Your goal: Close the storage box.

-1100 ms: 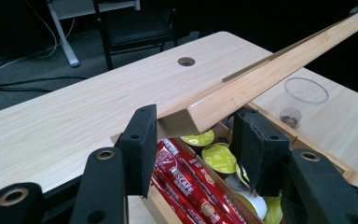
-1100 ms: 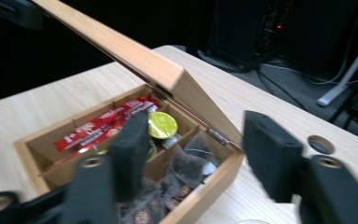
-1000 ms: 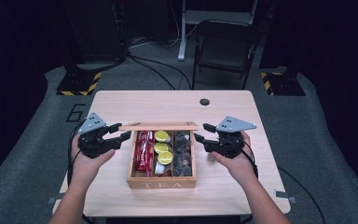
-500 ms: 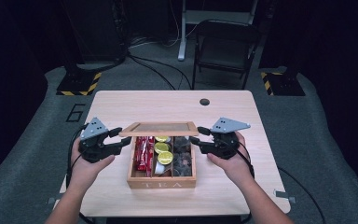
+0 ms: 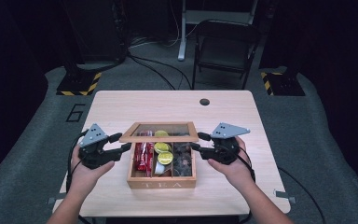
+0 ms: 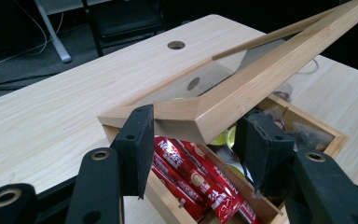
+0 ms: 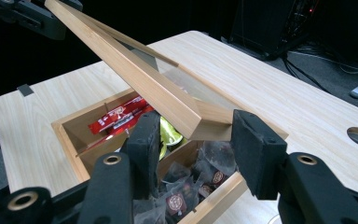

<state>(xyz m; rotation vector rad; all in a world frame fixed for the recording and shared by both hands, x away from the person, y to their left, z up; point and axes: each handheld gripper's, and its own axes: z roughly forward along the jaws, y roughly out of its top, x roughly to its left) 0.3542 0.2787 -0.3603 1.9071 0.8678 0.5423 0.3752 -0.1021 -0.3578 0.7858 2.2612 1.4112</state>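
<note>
Lid (image 5: 161,131) now swung lower over the tea box (image 5: 161,178) than a second ago, half shut. Left tongs (image 5: 127,147) and right tongs (image 5: 195,146) wide apart, straddling its front corners, no clamp. Closing nearly done, probably. Pale wooden worktop (image 5: 121,105); dark room, folding chair (image 5: 226,44) behind.

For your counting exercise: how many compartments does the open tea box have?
3: left one holds red sachets, middle one yellow-green packets, right one dark tea bags in the tea box.
</note>
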